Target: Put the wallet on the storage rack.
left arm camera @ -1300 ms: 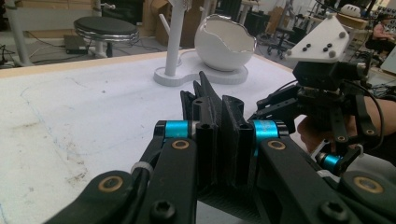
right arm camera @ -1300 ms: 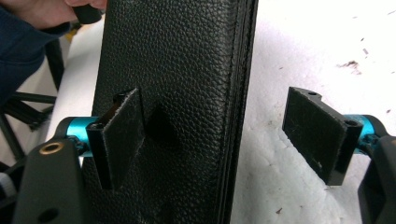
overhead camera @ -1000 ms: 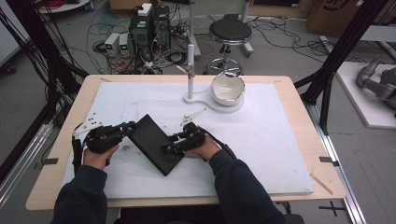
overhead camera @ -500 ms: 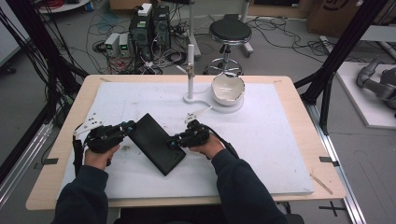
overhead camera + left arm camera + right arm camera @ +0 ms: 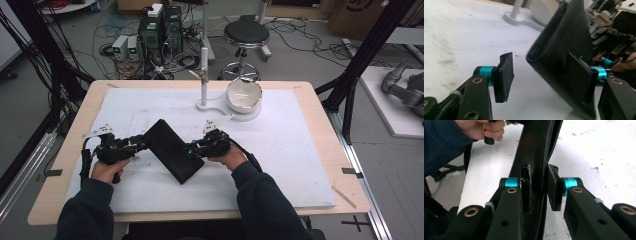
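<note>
Lettering is showing nowhere on the flat black leather folder (image 5: 172, 156), lying diagonally; right gripper (image 5: 192, 150) is clamping it, left gripper (image 5: 142, 145) is opening beside it.

Beyond the tongs, toward the table's far edge, a white stand (image 5: 203, 75) rises from a flat white base (image 5: 220, 106), and a white bowl (image 5: 244, 95) sits on that base just right of the post. A white mat (image 5: 295, 150) covers the wooden table (image 5: 320, 107) under them. On the floor farther off stand a black stool (image 5: 246, 35) and computer towers (image 5: 161, 25) amid cables.
</note>
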The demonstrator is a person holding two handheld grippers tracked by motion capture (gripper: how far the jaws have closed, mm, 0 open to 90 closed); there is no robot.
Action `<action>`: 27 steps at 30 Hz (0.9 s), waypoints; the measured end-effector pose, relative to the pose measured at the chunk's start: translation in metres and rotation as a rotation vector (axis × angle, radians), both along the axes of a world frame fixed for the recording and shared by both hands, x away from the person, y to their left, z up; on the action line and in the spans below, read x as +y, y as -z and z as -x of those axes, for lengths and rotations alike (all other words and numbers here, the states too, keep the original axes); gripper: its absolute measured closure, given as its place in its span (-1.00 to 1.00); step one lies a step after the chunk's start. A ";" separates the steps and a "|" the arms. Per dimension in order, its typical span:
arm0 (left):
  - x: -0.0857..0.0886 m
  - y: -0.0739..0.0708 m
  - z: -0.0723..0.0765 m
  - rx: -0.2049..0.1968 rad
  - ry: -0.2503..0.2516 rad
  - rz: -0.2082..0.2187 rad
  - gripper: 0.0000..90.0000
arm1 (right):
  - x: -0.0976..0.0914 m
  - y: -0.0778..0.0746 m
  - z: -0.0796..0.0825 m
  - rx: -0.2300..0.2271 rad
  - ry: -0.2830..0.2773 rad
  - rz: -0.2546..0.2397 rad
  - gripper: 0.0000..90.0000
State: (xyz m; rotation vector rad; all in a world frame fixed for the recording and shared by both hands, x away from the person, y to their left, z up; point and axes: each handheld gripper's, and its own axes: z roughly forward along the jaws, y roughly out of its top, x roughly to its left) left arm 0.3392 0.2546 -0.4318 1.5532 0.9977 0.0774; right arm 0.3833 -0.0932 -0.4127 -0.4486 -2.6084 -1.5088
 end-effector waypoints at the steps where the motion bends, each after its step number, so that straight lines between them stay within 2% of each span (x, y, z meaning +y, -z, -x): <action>1: 0.000 0.000 0.000 0.000 0.000 0.000 -0.11 | 0.000 -0.001 0.001 -0.009 -0.003 -0.003 0.71; 2: -0.002 0.001 0.000 -0.004 0.043 0.022 -0.05 | 0.000 -0.002 0.003 -0.014 -0.009 -0.005 0.71; 3: -0.004 0.000 0.001 -0.018 0.040 0.018 0.08 | 0.001 -0.003 0.004 -0.022 -0.017 -0.006 0.72; 5: -0.003 -0.001 0.001 -0.029 0.046 0.019 0.08 | 0.001 -0.003 0.005 -0.035 -0.024 -0.007 0.71; 6: -0.001 -0.002 0.002 -0.054 0.064 0.052 0.23 | -0.001 -0.003 0.005 -0.041 -0.019 0.001 0.71; 7: 0.000 -0.003 0.003 -0.068 0.074 0.070 0.30 | -0.002 -0.003 0.005 -0.034 -0.017 0.003 0.70; 8: 0.000 -0.004 0.003 -0.084 0.083 0.084 0.37 | -0.003 -0.003 0.004 -0.033 -0.012 0.005 0.70; 9: 0.000 -0.004 0.003 -0.084 0.083 0.084 0.44 | -0.005 -0.003 0.004 -0.033 -0.009 0.011 0.68; 10: -0.001 -0.006 0.004 -0.113 0.105 0.117 0.51 | -0.006 -0.003 0.003 -0.032 -0.007 0.015 0.66; 11: -0.001 -0.006 0.004 -0.113 0.105 0.117 0.56 | -0.006 -0.003 0.003 -0.032 -0.007 0.015 0.66; 13: -0.003 -0.007 0.006 -0.149 0.130 0.139 0.63 | -0.007 0.000 0.001 -0.015 0.015 0.028 0.48; 14: -0.004 -0.009 0.007 -0.172 0.142 0.138 0.64 | -0.006 0.001 0.000 -0.030 0.019 0.034 0.36; 15: -0.004 -0.009 0.007 -0.176 0.147 0.138 0.65 | -0.004 0.002 0.000 -0.040 0.024 0.031 0.20; 16: -0.004 -0.009 0.007 -0.176 0.147 0.138 0.66 | -0.004 0.002 0.000 -0.040 0.024 0.031 0.20; 18: -0.004 -0.009 0.007 -0.180 0.151 0.136 0.66 | 0.000 0.003 -0.001 -0.066 0.044 -0.004 -0.02; 19: -0.004 -0.010 0.007 -0.186 0.152 0.135 0.66 | 0.002 0.003 -0.004 -0.106 0.055 -0.039 -0.14; 21: -0.005 -0.011 0.008 -0.199 0.156 0.128 0.66 | 0.003 0.002 -0.006 -0.100 0.059 -0.058 -0.15; 22: -0.006 -0.012 0.008 -0.212 0.156 0.123 0.65 | 0.007 0.003 -0.011 -0.069 0.048 -0.068 -0.22; 23: -0.006 -0.012 0.008 -0.212 0.156 0.123 0.65 | 0.007 0.003 -0.011 -0.069 0.048 -0.068 -0.22; 24: -0.007 -0.012 0.009 -0.222 0.155 0.113 0.65 | 0.012 0.004 -0.013 -0.039 0.033 -0.063 -0.23; 27: -0.008 -0.013 0.010 -0.237 0.153 0.104 0.65 | 0.019 0.003 -0.014 -0.029 0.005 -0.056 -0.21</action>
